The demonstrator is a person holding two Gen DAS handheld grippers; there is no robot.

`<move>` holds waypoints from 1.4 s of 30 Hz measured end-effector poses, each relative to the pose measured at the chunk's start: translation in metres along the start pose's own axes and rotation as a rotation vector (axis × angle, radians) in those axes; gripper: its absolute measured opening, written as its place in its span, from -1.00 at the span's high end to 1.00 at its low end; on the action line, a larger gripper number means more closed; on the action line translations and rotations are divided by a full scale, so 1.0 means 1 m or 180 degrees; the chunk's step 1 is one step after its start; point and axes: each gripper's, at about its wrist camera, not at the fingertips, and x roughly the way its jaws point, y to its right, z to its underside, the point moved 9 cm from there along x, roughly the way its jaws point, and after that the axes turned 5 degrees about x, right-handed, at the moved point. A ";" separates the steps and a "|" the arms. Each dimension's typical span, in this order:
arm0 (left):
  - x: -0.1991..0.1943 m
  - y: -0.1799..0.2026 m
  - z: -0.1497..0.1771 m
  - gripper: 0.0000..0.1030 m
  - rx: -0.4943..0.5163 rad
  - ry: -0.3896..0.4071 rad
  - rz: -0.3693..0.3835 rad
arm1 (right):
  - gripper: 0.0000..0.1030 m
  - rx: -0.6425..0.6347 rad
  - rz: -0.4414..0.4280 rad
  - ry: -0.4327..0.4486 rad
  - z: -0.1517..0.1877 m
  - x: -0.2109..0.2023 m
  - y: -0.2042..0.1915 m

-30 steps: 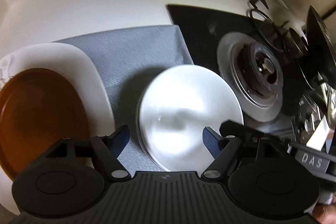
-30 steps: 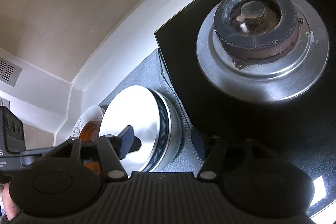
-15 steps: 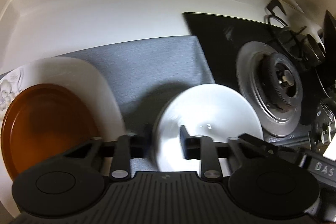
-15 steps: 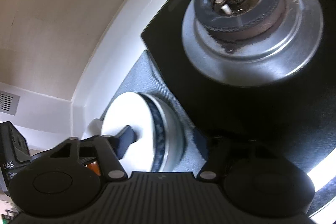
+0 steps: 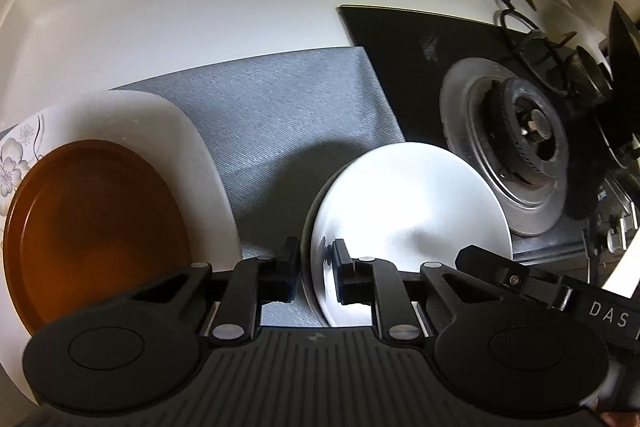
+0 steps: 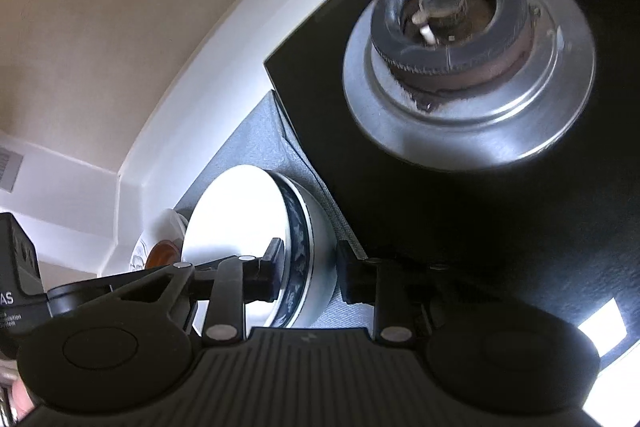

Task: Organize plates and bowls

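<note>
A white bowl [image 5: 412,211] with a blue patterned band sits on the grey mat [image 5: 280,107]. My left gripper [image 5: 316,269] is shut on the bowl's left rim. In the right wrist view the same bowl [image 6: 248,227] shows from the side, and my right gripper [image 6: 308,273] is shut on its right rim, one finger inside and one outside. A brown plate [image 5: 92,227] lies on a white flowered plate [image 5: 176,131] at the left; both show small in the right wrist view [image 6: 160,251].
A black glass hob [image 5: 416,67] with a silver gas burner [image 5: 528,139] lies right of the mat; the burner fills the right wrist view [image 6: 468,67]. A pan support [image 5: 560,59] stands behind it. White counter [image 5: 200,19] and wall run behind.
My left gripper closed on the bowl's left rim first; my right gripper then closed on its right rim. The right wrist view shifted, the bowl now smaller and lower.
</note>
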 end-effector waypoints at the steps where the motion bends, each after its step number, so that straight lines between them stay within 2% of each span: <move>1: 0.000 0.002 0.001 0.65 0.0016 0.0007 -0.0004 | 0.42 -0.0026 0.0017 -0.0006 0.000 0.000 0.001; 5: -0.001 0.007 0.005 0.65 0.0008 -0.0034 -0.0028 | 0.43 0.0005 0.0042 0.0006 0.002 -0.006 0.005; 12: -0.024 0.012 0.005 0.65 0.0070 0.0079 -0.0030 | 0.43 -0.0082 -0.0020 0.0042 0.003 -0.024 -0.007; 21: -0.069 -0.004 0.005 0.65 -0.0062 0.0229 -0.0007 | 0.42 -0.0220 -0.0140 0.0028 0.006 -0.042 -0.045; 26: -0.106 -0.035 0.015 0.65 -0.0202 0.0368 -0.0111 | 0.42 -0.0471 -0.0251 -0.0069 0.020 -0.041 -0.090; 30: -0.135 -0.072 0.030 0.65 -0.0463 0.0463 -0.0222 | 0.41 -0.0746 -0.0363 -0.0215 0.041 -0.031 -0.135; 42: -0.213 -0.182 0.114 0.65 -0.1363 0.0617 -0.0852 | 0.40 -0.1421 -0.0733 -0.1050 0.145 0.010 -0.244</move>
